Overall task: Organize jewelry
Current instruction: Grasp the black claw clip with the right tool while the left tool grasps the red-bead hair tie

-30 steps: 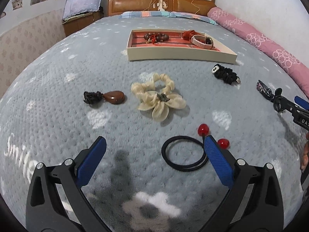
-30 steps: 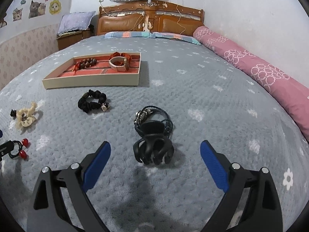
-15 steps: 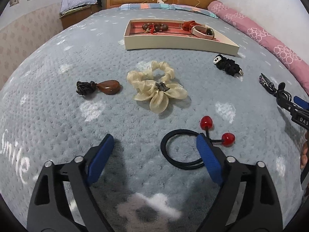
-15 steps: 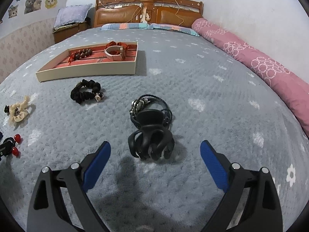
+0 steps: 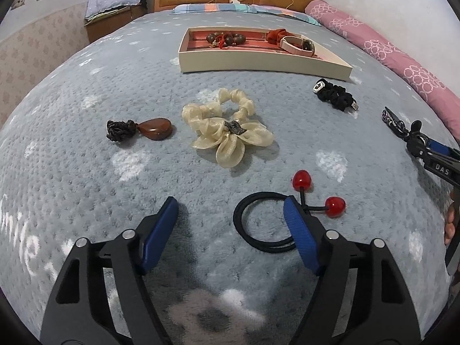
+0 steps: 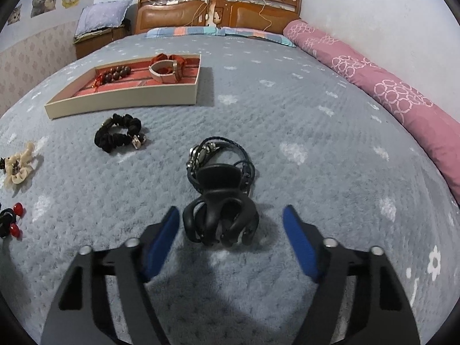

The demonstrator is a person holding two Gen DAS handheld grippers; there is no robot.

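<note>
While most of the jewelry lies scattered on the bed short of the tray, both grippers narrow, unclamped: the left gripper beside the cherry hair tie, the right gripper straddling the black claw clip.

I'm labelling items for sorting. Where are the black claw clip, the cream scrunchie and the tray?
black claw clip (image 6: 220, 218), right wrist view, on its curved teeth.
cream scrunchie (image 5: 228, 128), left wrist view, on the gathered fabric beside its centre.
tray (image 5: 258, 64), left wrist view, on its near wall.
</note>
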